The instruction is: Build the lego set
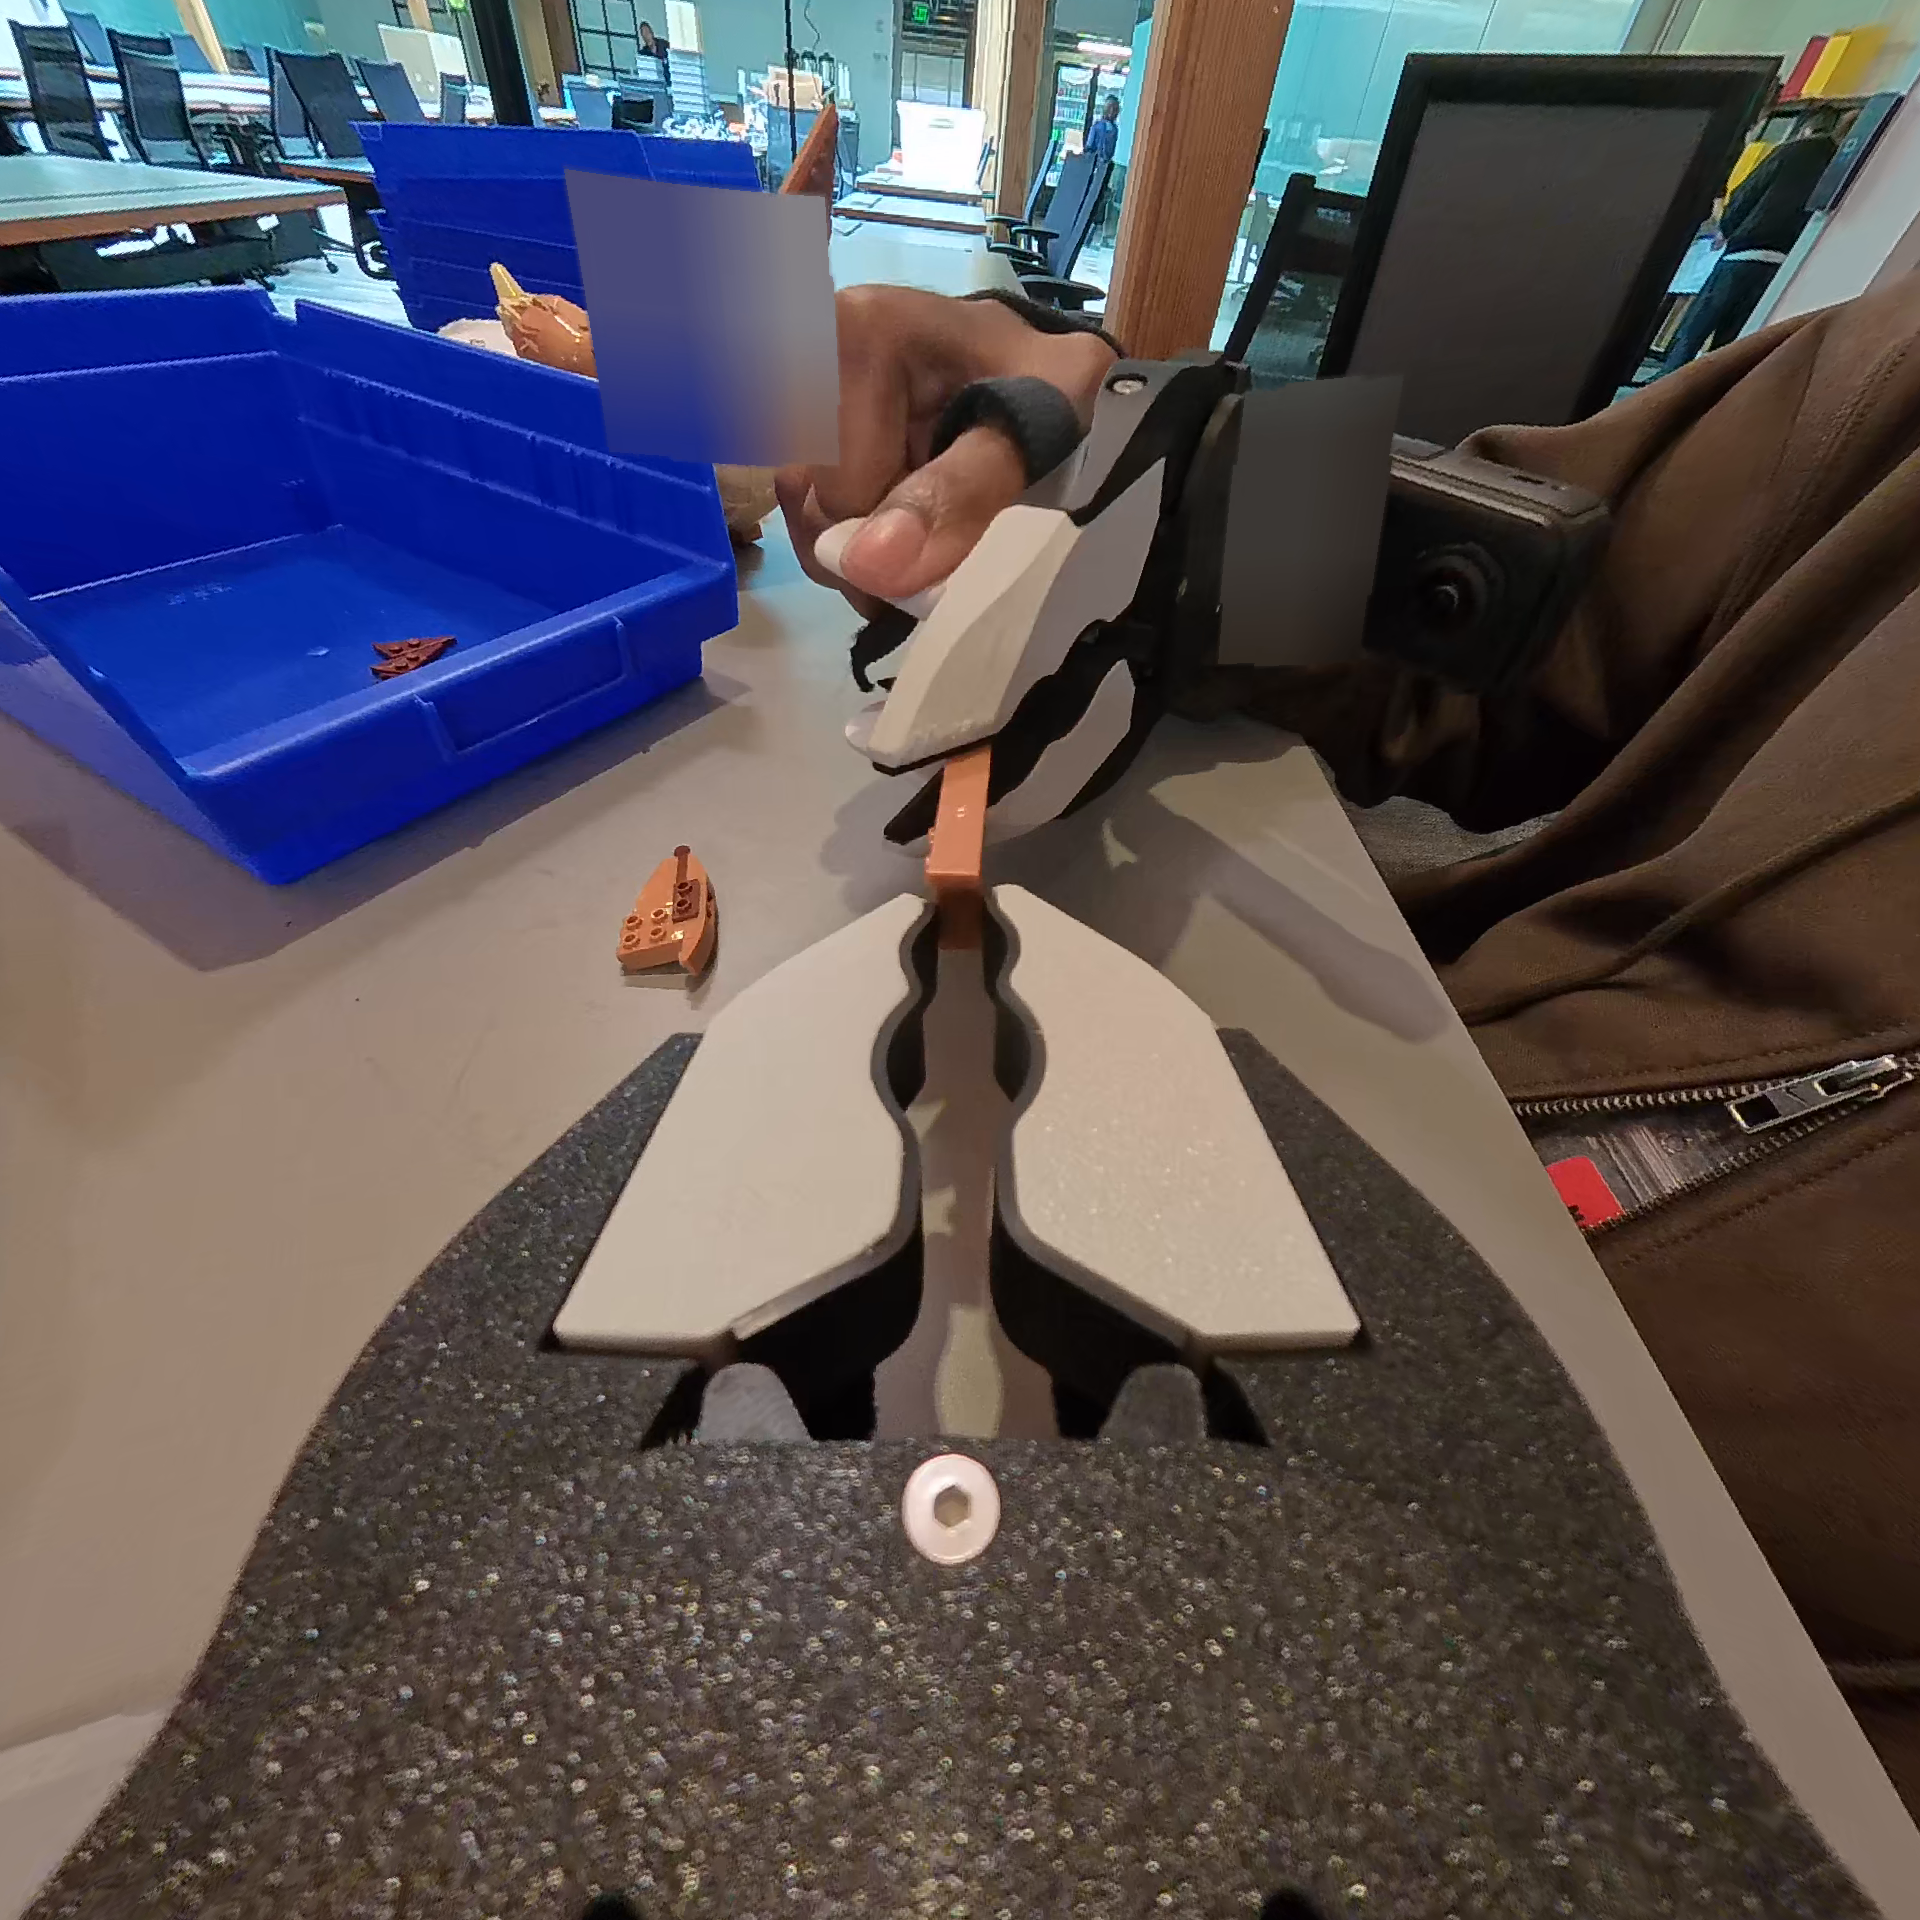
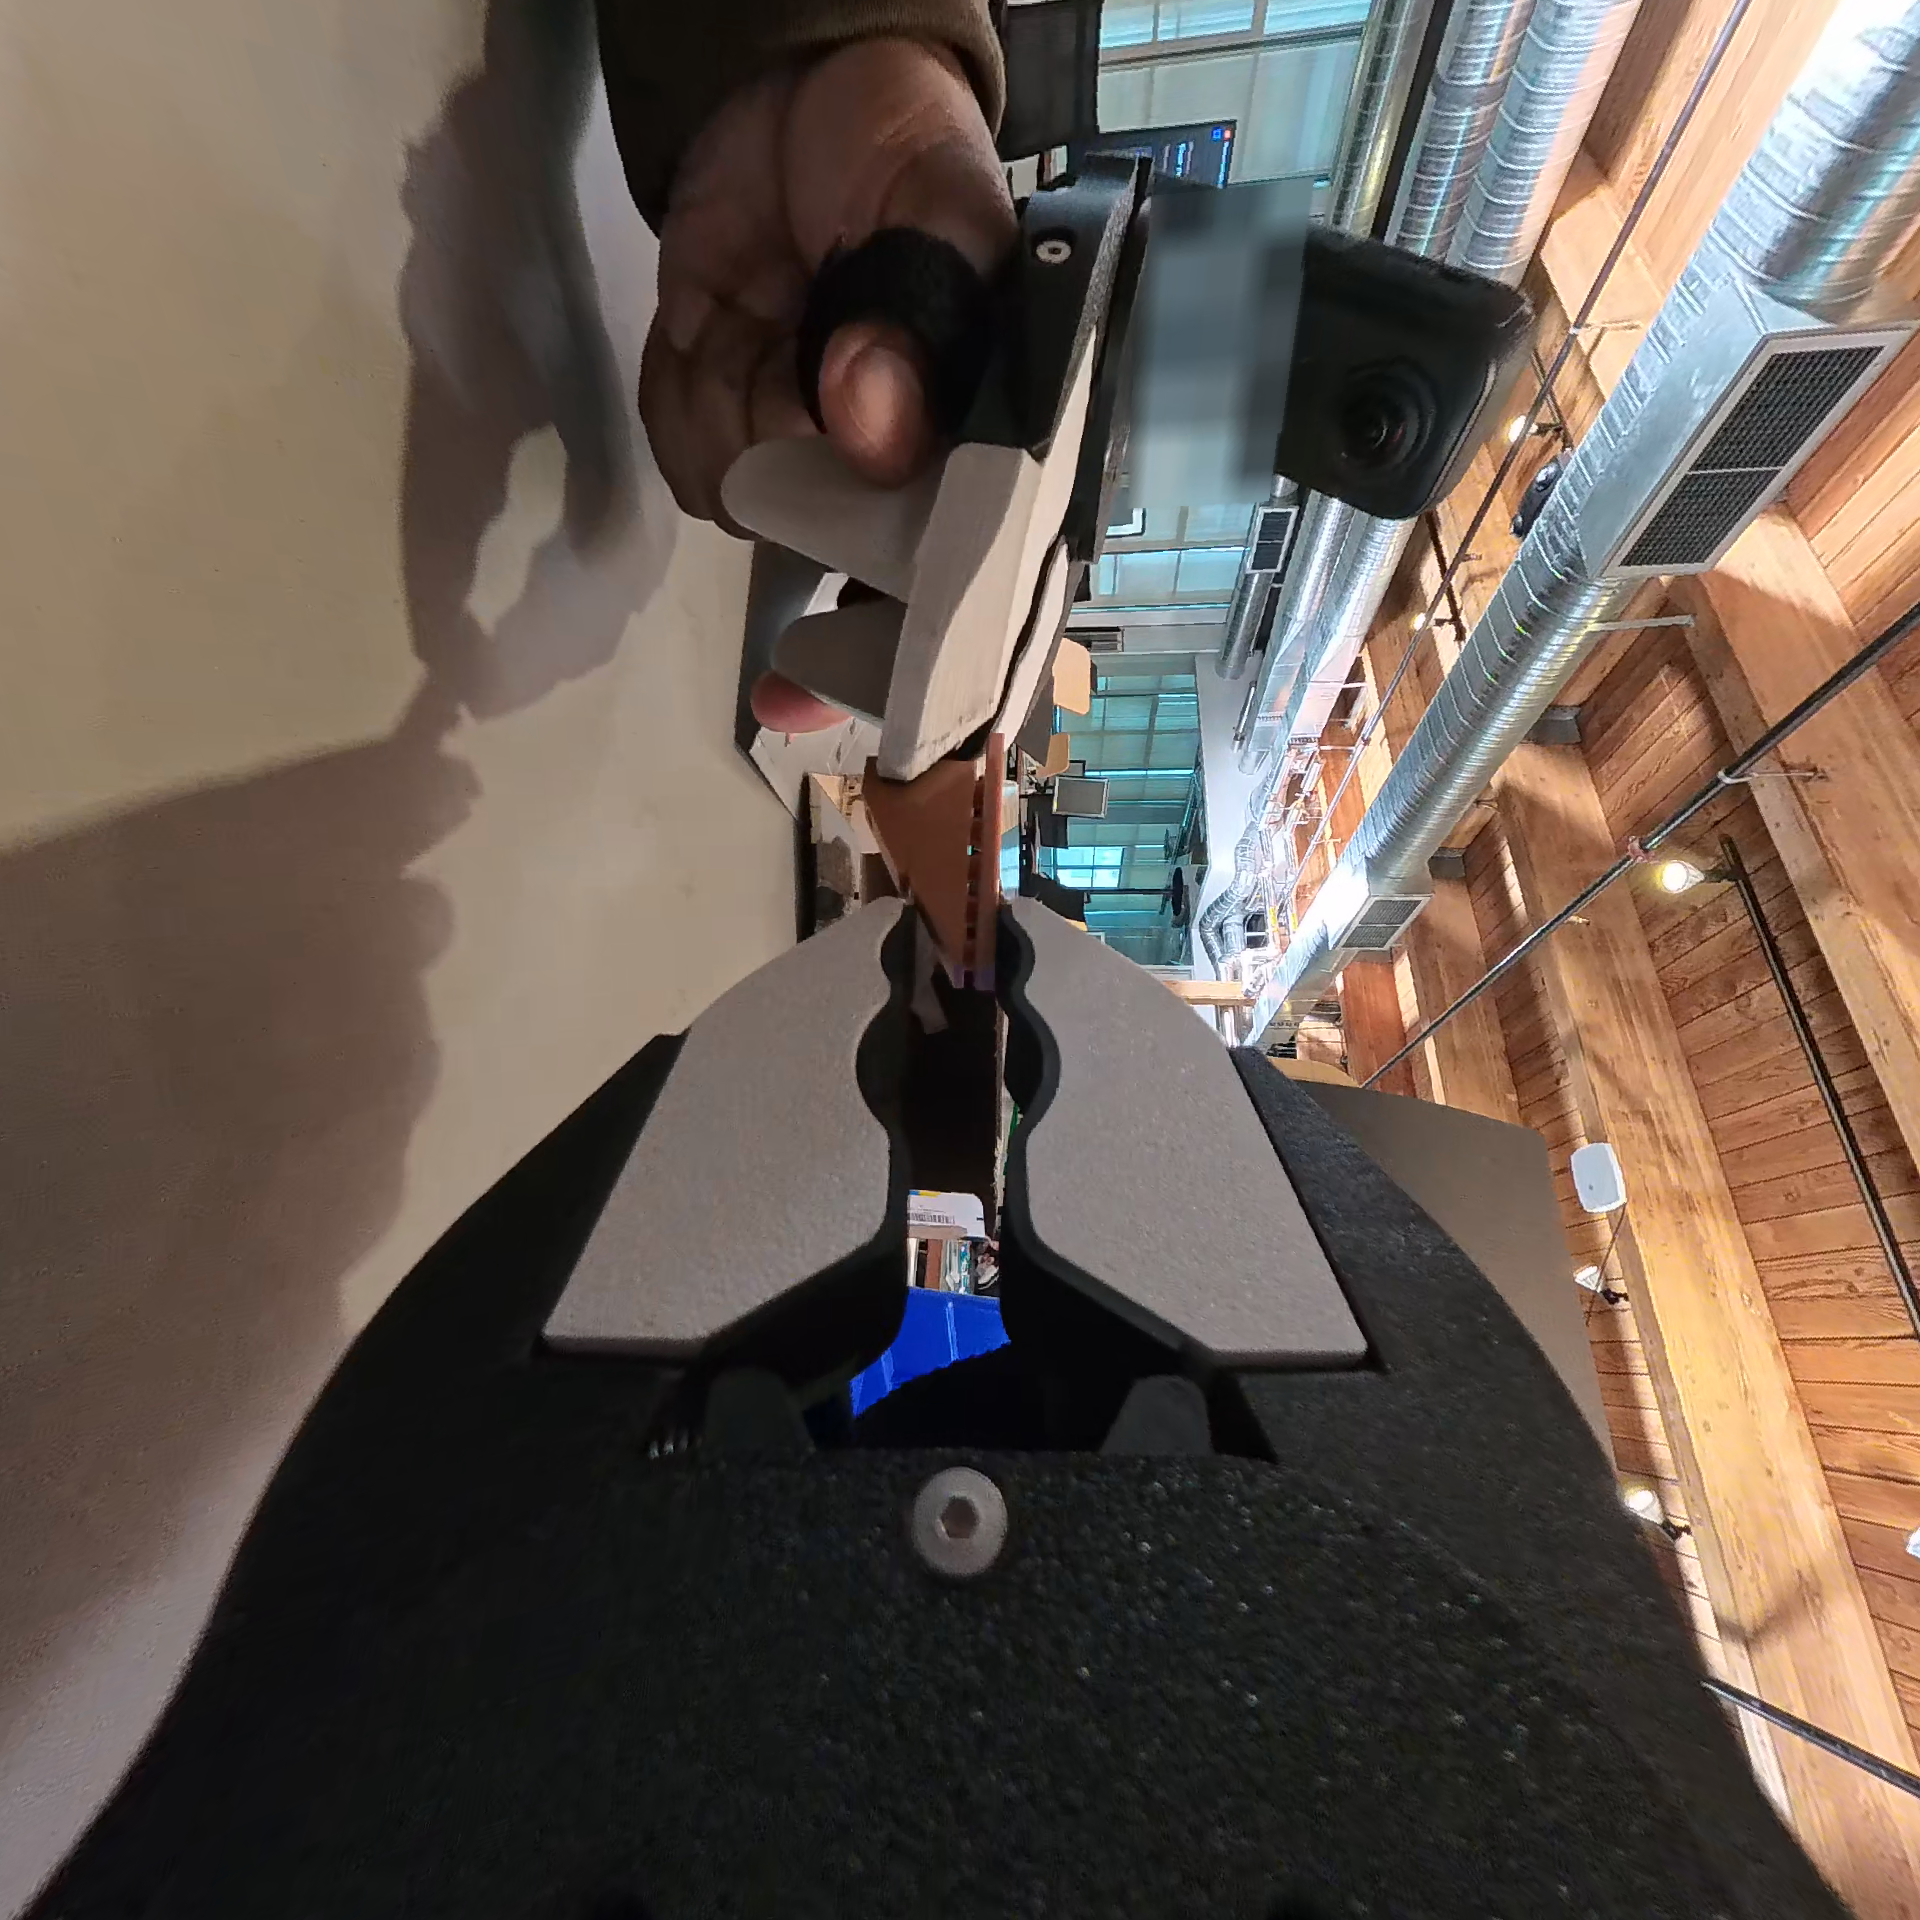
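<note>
The left gripper point(image 1: 961, 914) is nearly closed, its two grey fingertips clamped on the near end of a flat orange-brown toy brick plate point(image 1: 958, 852) just above mid-frame in the left wrist view. The plate's far end sits between the fingers of the right gripper point(image 1: 935, 769), which comes in from the upper right, tilted downward, so both grippers grip the same piece over the table.

In the right wrist view, rolled sideways, the right gripper point(image 2: 956, 935) is likewise narrowed onto the plate point(image 2: 940, 862) at frame centre, with the left gripper point(image 2: 935, 748) clasping its other end from above.

The right hand point(image 1: 914, 436) wraps its handle at upper centre, thumb through a black strap; a brown zipped jacket sleeve point(image 1: 1714, 831) fills the right edge.

On the grey table point(image 1: 312, 1091), a small orange brick boat point(image 1: 670, 914) lies left of centre. A blue plastic bin point(image 1: 312, 582) at upper left holds dark red wedge plates point(image 1: 412, 655). Behind are office chairs, a wooden post and a dark monitor point(image 1: 1538, 239).
</note>
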{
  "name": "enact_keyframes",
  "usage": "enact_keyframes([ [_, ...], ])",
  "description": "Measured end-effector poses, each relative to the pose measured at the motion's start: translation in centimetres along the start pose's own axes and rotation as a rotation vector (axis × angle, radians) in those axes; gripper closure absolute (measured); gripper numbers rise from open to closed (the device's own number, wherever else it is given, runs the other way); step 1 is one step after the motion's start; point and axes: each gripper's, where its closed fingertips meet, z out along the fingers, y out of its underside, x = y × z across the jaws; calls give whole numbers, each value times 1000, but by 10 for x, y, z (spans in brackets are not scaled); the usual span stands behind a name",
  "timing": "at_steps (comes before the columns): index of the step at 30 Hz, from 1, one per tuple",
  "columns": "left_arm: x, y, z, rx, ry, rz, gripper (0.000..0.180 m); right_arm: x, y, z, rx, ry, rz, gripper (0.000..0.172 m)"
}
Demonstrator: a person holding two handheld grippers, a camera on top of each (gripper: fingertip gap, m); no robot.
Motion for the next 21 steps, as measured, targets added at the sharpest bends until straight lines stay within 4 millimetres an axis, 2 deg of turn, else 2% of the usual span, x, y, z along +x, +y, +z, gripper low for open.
enact_keyframes([
  [21,0,1,1,-8,-8,28,172,-2,1,-1,-13,-20,12,160],
])
